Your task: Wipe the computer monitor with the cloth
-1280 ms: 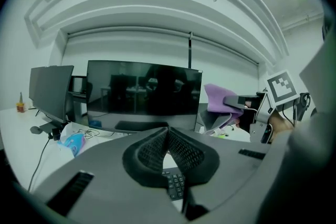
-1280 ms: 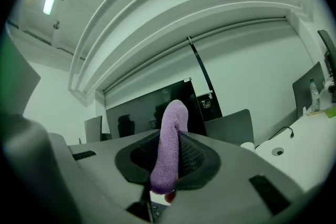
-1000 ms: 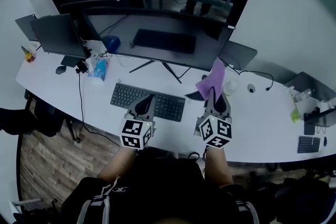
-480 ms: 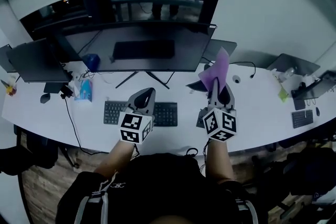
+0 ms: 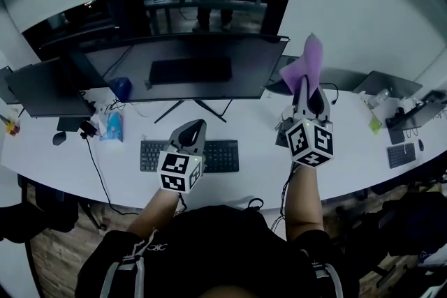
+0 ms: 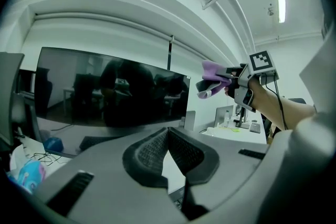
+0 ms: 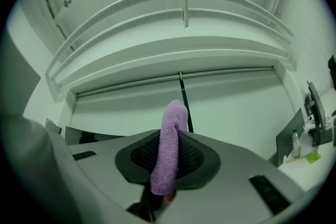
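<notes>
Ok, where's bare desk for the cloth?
Bare desk lies right of the right gripper holding the cloth, up to the small keyboard, and left of the main keyboard. Crowded left rear: blue pack, cables, mouse.

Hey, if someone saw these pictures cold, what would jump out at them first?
The fuzzy purple cloth stands out most, pinched upright in the right gripper near the right edge of the wide black computer monitor, which stands at the back of the white desk. The left gripper hangs shut and empty over the black keyboard.
</notes>
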Demonstrator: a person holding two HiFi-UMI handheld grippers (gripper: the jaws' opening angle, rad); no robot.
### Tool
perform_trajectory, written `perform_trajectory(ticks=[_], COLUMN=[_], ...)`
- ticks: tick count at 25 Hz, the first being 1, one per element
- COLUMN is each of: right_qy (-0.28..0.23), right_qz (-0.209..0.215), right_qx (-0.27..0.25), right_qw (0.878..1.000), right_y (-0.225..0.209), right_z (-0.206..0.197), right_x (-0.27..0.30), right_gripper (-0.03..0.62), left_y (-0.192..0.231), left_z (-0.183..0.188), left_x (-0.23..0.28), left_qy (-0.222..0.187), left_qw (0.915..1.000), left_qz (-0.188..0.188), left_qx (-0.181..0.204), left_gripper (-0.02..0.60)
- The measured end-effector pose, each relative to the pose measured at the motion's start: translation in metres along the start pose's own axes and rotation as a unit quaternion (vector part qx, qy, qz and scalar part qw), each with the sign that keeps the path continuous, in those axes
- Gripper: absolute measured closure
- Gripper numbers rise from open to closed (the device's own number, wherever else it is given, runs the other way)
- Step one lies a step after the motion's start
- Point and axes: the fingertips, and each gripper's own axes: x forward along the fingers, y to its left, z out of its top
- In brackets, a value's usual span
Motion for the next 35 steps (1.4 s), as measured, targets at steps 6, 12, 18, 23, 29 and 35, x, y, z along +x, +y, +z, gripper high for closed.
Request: perform_trajectory(ticks=[6, 12, 18, 23, 29, 35], right_qy=[-0.005, 0.007, 0.028, 0.044, 0.04, 0.048], right_qz=[-0.014, -0.049, -0.092, -0.095, -0.071, -0.045], right_qx=[-0.024, -0.058, -0.11, -0.104, -0.059, -0.008], right_qw=[1.0, 0.997, 0.989, 0.989, 0.995, 0.998], right_y=[-0.009, -0.026, -0.05, -0.055, -0.045, -0.036], right_z=[0.011, 0.01, 0.005, -0.006, -0.011, -0.023], right_x=[0.035, 0.068, 0.094, 0.115, 0.132, 0.143], right_gripper=[0.519, 0.517, 0.519, 0.517, 0.519, 0.519], left_y=[0.013, 0.023, 0.027, 0.03, 0.038, 0.043], left_z=[0.0, -0.003, -0.004, -0.004, -0.005, -0.007], left_x=[-0.005, -0.004, -0.002, -0.001, -0.003, -0.005], left_qy=[-0.001, 0.0, 0.001, 0.004, 0.007, 0.009], left_qw=[0.9999, 0.9997, 0.9995, 0.9993, 0.9988, 0.9982], left_qz=[0.015, 0.025, 0.03, 0.036, 0.048, 0.059], left_qx=[-0.004, -0.009, -0.009, -0.007, -0.007, -0.008], left_gripper=[0.569, 0.569, 0.569, 0.569, 0.569, 0.569])
